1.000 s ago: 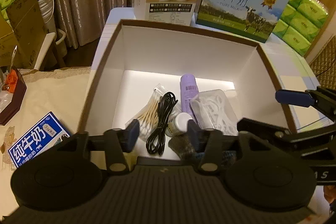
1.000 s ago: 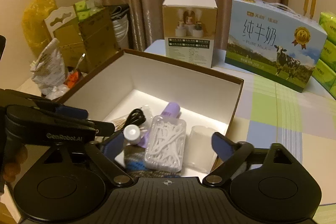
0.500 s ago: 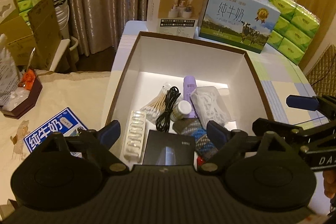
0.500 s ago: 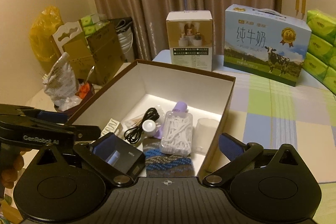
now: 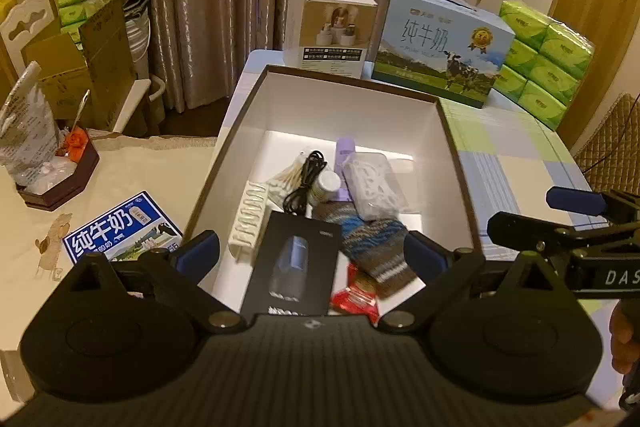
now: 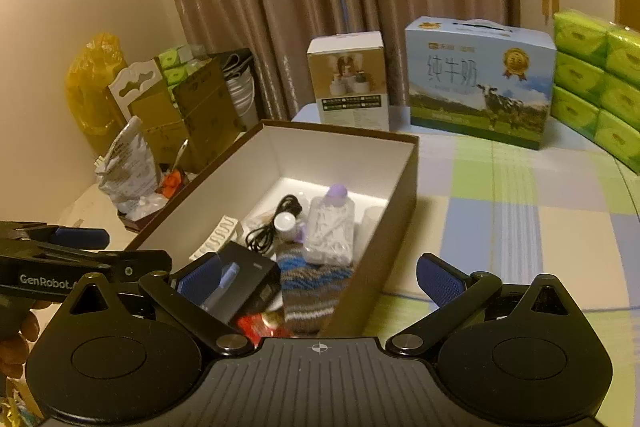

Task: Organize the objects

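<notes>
On the checked tablecloth (image 6: 520,211), your brown box (image 5: 452,147) already holds the black case (image 5: 294,259), knitted pouch (image 5: 372,247), cable (image 5: 304,183) and other small items. Your left claw (image 5: 312,255), jaws just spread, and right claw (image 6: 320,273) gape empty above it. Packing looks nearly finished.

One brown-walled, white-lined cardboard box (image 5: 256,99), holding one black flat carton (image 5: 294,263), one striped knitted pouch (image 5: 372,251), one coiled black cable (image 5: 304,183), one lilac tube (image 5: 345,151) and one red wrapper (image 5: 356,299). Behind, one blue milk carton (image 5: 440,43), one white product box (image 5: 330,23).
</notes>
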